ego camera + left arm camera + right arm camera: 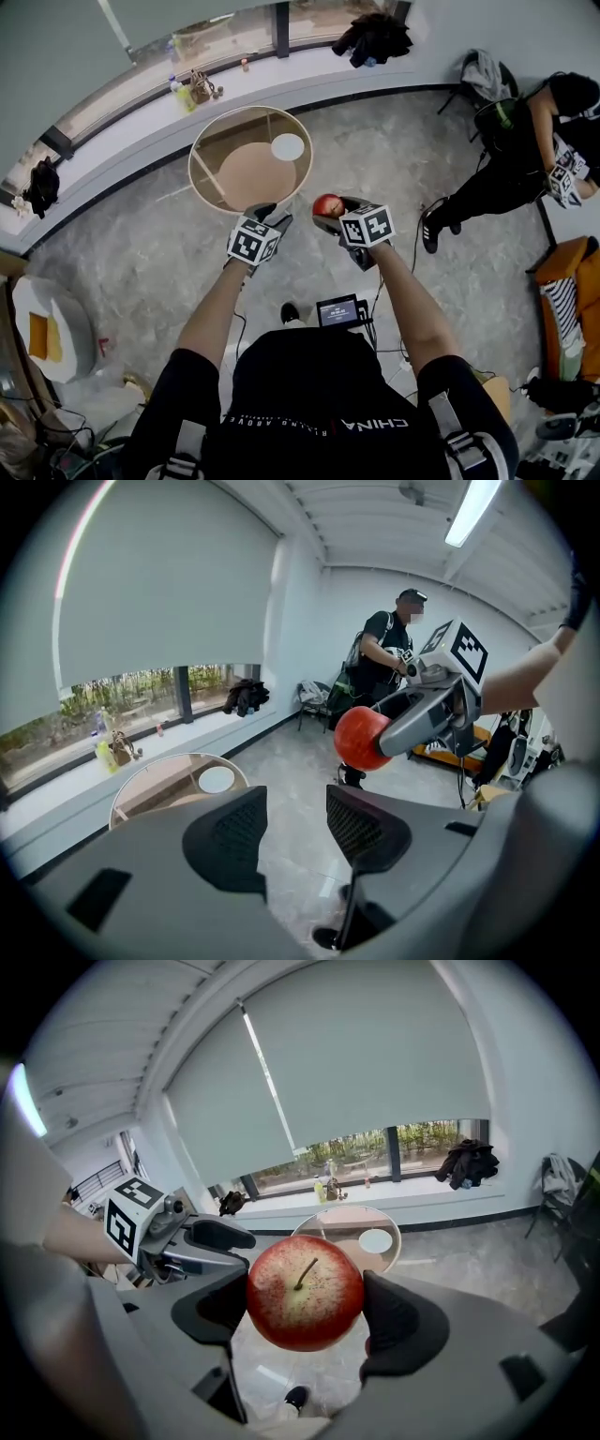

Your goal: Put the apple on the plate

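A red apple (305, 1293) with its stem up sits clamped between the pads of my right gripper (325, 216); from the head it shows as a red ball (327, 203) at the jaw tips. My left gripper (295, 808) stands open with nothing between its jaws, close to the left of the right one, and it sees the apple (361, 738) off to its upper right. Ahead of both stands a round glass table (211, 141) with a small white plate (288, 146) on it. The plate (376, 1240) lies beyond the apple, and it also shows far left in the left gripper view (217, 779).
A long window sill (122, 131) runs behind the table, with bottles (186, 94) and dark clothing (375, 37) on it. A person in black (511, 164) sits at the right. A white chair (52, 328) stands at the left, orange furniture (574, 281) at the right.
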